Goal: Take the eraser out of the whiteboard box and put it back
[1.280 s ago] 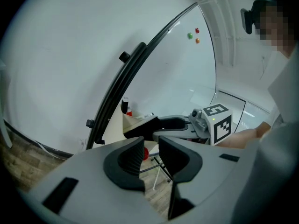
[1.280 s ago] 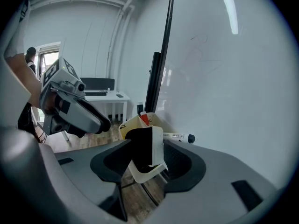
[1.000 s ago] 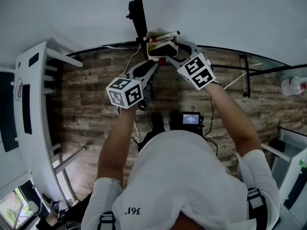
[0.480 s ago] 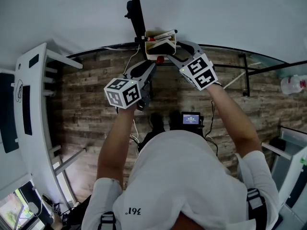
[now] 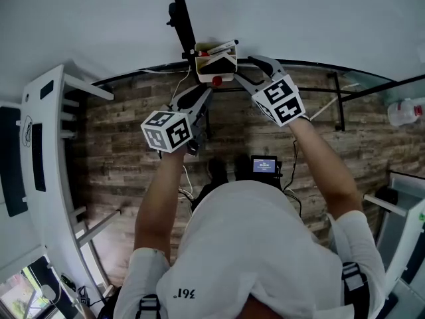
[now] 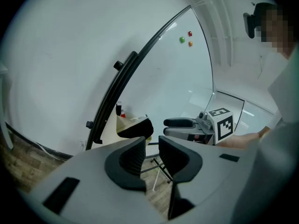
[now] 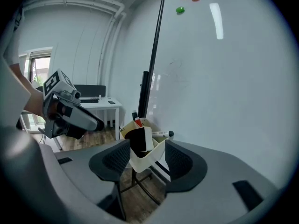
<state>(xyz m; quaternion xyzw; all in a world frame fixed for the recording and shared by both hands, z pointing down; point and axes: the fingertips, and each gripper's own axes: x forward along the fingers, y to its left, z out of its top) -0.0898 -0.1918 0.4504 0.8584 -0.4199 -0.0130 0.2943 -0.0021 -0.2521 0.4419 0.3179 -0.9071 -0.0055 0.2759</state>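
Eraser [image 7: 138, 140] stood upright in the whiteboard box [image 7: 150, 161], looked light and firm, and seemed best pinched across its flat sides, while the right gripper [image 5: 251, 72] was wide open near the box and the left gripper [image 6: 152, 147] hung empty, slightly open, farther from it

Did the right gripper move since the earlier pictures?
Yes. In the head view the right gripper has drawn back from the whiteboard box, towards the right of the picture. Its jaws are open and empty.
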